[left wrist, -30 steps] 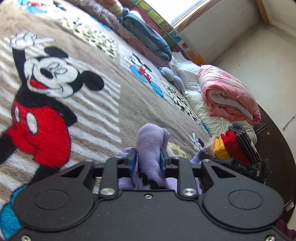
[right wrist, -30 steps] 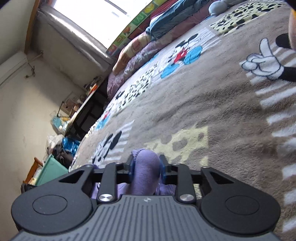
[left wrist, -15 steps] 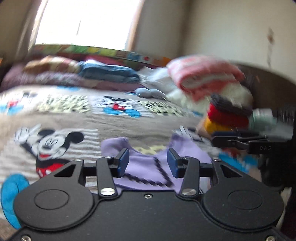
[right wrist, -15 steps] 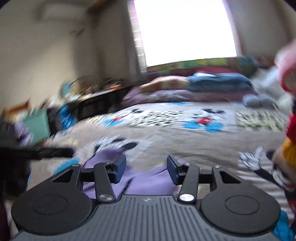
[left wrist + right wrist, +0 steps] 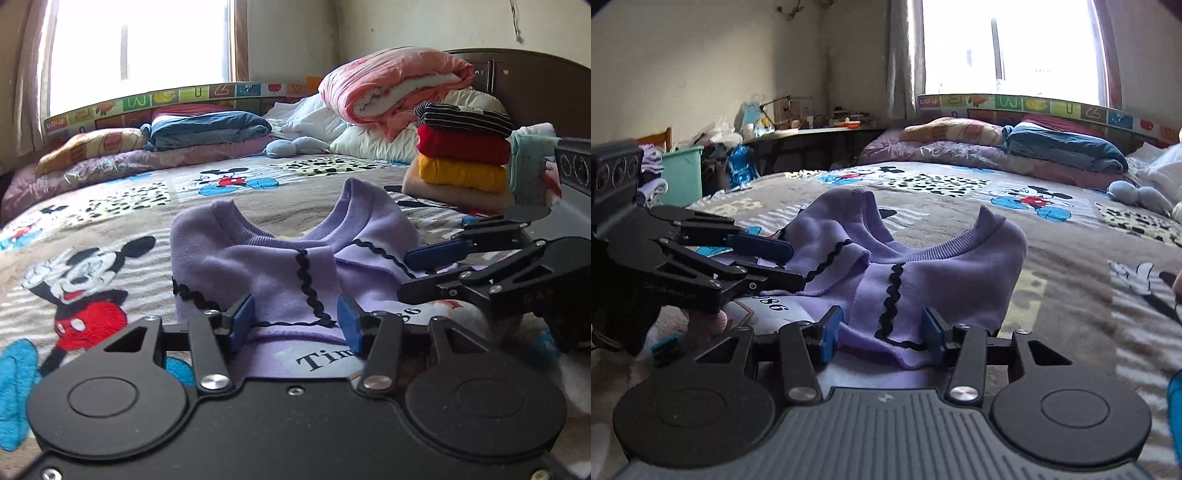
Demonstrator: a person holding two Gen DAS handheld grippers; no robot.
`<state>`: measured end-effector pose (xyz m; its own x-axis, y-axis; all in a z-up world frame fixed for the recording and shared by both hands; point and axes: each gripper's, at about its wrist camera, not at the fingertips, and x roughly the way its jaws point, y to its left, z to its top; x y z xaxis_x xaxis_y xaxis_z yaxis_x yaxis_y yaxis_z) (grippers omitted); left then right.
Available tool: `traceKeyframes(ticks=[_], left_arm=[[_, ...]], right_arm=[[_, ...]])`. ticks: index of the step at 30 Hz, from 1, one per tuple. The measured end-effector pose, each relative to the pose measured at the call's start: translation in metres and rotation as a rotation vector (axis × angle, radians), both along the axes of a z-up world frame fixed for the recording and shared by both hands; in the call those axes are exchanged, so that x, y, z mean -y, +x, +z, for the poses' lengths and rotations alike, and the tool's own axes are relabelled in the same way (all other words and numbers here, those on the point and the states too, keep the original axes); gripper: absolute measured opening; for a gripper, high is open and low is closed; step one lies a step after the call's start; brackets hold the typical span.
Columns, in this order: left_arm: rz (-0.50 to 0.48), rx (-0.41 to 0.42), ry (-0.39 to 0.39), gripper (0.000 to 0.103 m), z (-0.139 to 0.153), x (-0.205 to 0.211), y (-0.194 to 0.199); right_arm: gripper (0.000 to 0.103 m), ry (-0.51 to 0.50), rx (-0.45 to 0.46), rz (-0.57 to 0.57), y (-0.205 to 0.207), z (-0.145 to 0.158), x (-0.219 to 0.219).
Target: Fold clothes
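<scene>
1. The lilac sweater [image 5: 280, 266] lies on the cartoon-mouse blanket [image 5: 92, 236] that covers the bed, its ribbed neckline standing up in a soft ridge and black wavy trim running down its front.
2. The left gripper [image 5: 295, 323] sits at the 6 o'clock edge of the garment with its blue pads [image 5: 242, 321] spread wide; the cloth lies between them, and neither pad is seen pinching it.
3. The right gripper [image 5: 881, 330] is spread wide too, low over the other shoulder of the sweater [image 5: 923, 273], with a fold of fabric and the trim lying in the gap.
4. In the left wrist view the right gripper [image 5: 424, 273] shows from the side at 3 o'clock, its fingers parted above the cloth.
5. In the right wrist view the left gripper [image 5: 792, 267] appears at 9 o'clock, likewise parted, with a fingertip of the person's hand [image 5: 714, 319] below it.
6. A white label [image 5: 325, 360] with dark lettering lies just beside the left gripper's right pad.
7. A stack of folded clothes [image 5: 461, 162], striped on red on yellow, stands at 2 o'clock on the blanket, near a rolled pink quilt [image 5: 391, 85].
8. A folded blue blanket [image 5: 1063, 147] rests at 1 o'clock along the window side.
</scene>
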<state>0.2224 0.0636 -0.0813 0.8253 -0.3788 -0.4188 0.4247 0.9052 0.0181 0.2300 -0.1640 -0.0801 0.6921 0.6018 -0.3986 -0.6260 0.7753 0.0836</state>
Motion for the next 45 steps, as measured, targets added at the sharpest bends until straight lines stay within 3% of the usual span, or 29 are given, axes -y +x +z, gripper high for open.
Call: traceKeyframes(ticks=[9, 15, 18, 26, 31, 33, 34, 36, 39, 43, 45], left_arm=[[0.011, -0.037, -0.033, 0.052, 0.0, -0.003, 0.005], [0.086, 0.049, -0.07, 0.052, 0.025, -0.011, -0.054], [0.106, 0.035, -0.064, 0.052, 0.02, -0.008, -0.07], [0.153, -0.01, 0.021, 0.055, -0.008, 0.007, -0.061], [0.161, -0.009, 0.039, 0.056, -0.001, 0.01, -0.063], [0.171, 0.024, 0.023, 0.054, 0.015, 0.01, -0.076], [0.176, 0.04, 0.015, 0.054, 0.022, 0.01, -0.083], [0.177, 0.036, 0.01, 0.054, 0.019, 0.011, -0.083], [0.176, 0.015, 0.008, 0.054, 0.007, 0.014, -0.078], [0.173, -0.013, 0.005, 0.058, -0.008, 0.016, -0.072], [0.177, -0.023, 0.003, 0.061, -0.01, 0.017, -0.069]], right_arm=[[0.049, -0.005, -0.031, -0.008, 0.008, -0.003, -0.004], [0.049, -0.012, 0.091, -0.028, -0.043, 0.023, 0.001], [0.047, -0.03, 0.143, -0.017, -0.07, 0.027, 0.0], [0.05, -0.072, 0.039, -0.023, -0.062, -0.001, -0.016], [0.052, -0.086, 0.023, -0.035, -0.06, 0.0, -0.019], [0.051, -0.111, 0.054, -0.059, -0.072, 0.011, -0.024], [0.045, -0.11, 0.092, -0.07, -0.081, 0.017, -0.025], [0.042, -0.104, 0.143, -0.088, -0.096, 0.025, -0.026], [0.037, -0.132, 0.122, -0.109, -0.095, 0.018, -0.031], [0.039, -0.072, 0.012, -0.119, -0.077, -0.001, -0.025], [0.04, -0.069, 0.0, -0.109, -0.071, -0.003, -0.026]])
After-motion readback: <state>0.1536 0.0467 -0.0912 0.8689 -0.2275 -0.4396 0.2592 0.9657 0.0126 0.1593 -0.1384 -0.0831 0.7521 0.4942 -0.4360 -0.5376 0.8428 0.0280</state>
